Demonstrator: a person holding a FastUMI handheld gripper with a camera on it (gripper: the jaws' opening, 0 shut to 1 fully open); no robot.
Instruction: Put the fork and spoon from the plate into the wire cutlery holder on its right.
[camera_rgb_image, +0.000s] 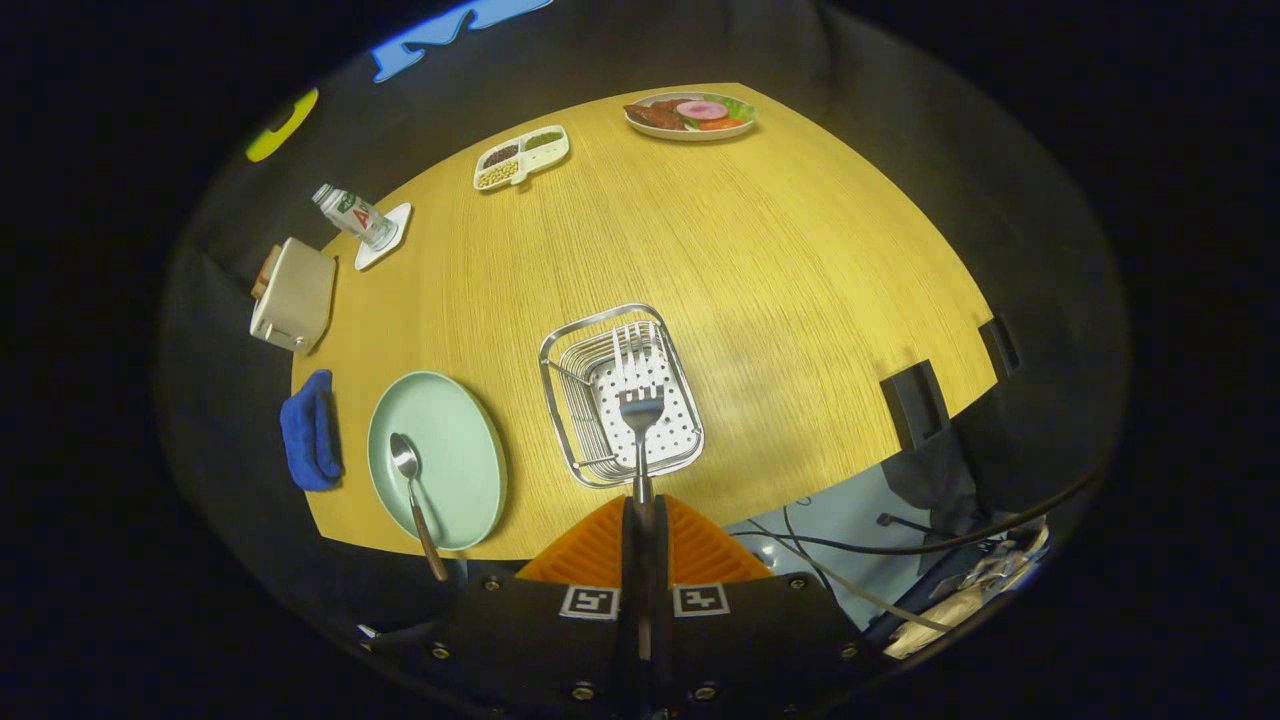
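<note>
Gripper (641, 515) clenched on fork (640, 425) above wire holder (560, 395); spoon (412, 480) on plate (455, 440) beside it.

The claw (640, 520) grips the fork (640, 420) over the wire holder (620, 395), right of the plate (437, 460) bearing the spoon (412, 490).

The gripper (641, 520) is clamping the fork (640, 420) by its handle, tines hanging over the wire cutlery holder (620, 395) near the table's (800, 260) front edge; the spoon (412, 490) is lying on the plate (450, 450) beside it.
</note>
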